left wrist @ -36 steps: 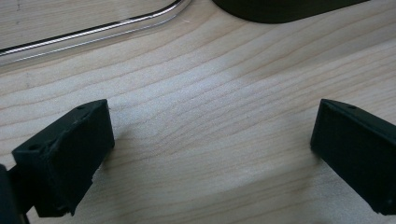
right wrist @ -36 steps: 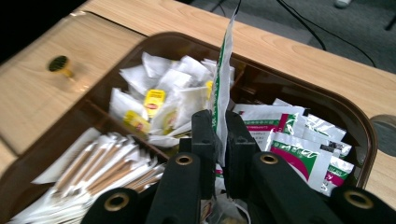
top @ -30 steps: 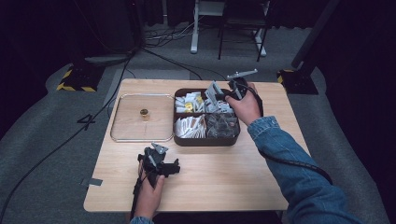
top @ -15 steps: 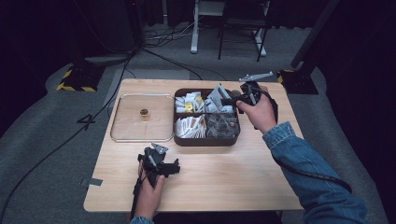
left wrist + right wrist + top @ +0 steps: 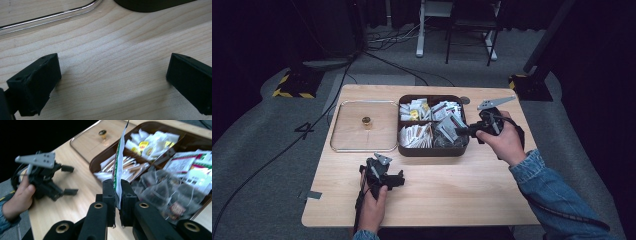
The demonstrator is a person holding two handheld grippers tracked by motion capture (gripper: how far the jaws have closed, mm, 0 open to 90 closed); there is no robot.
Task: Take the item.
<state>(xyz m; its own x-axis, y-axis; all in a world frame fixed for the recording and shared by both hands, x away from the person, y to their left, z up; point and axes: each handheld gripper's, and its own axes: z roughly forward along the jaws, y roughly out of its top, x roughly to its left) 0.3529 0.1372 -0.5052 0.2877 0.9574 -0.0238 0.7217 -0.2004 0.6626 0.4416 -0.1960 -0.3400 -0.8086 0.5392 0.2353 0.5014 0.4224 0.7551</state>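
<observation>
- High view: the right gripper [image 5: 460, 131] sits over the near-right compartment of the dark brown, four-part plastic tray [image 5: 432, 151], its jaws pointing left and clamped on a flat white paper sachet with a green and red edge [image 5: 448, 126]. The sachet hangs above the tray's right half, so it has yet to clear the rim. The left gripper [image 5: 398, 178] rests on the light wooden tabletop [image 5: 462, 190], near and left of the tray, well apart from the sachet, so the right hand is plainly the one doing the work. A clear rectangular lid with a small brass knob [image 5: 366, 122] lies flat to the tray's left.
- Left gripper view: the two black jaws stand wide apart with nothing between them but bare tabletop [image 5: 112, 65]. The lid's clear edge [image 5: 50, 17] and the tray's dark wall [image 5: 150, 5] cross the far side.
- Right gripper view: the right gripper [image 5: 117, 192] pinches the sachet [image 5: 119, 162] by its lower end. The sachet stands edge-on, long axis running straight up from the jaws, thin and slightly bowed. Behind it lie the tray's packets and teabags, and the left gripper [image 5: 68, 180] waits at far left. I judge that any set-down will have to carry the sachet leftward, over the rim.
</observation>
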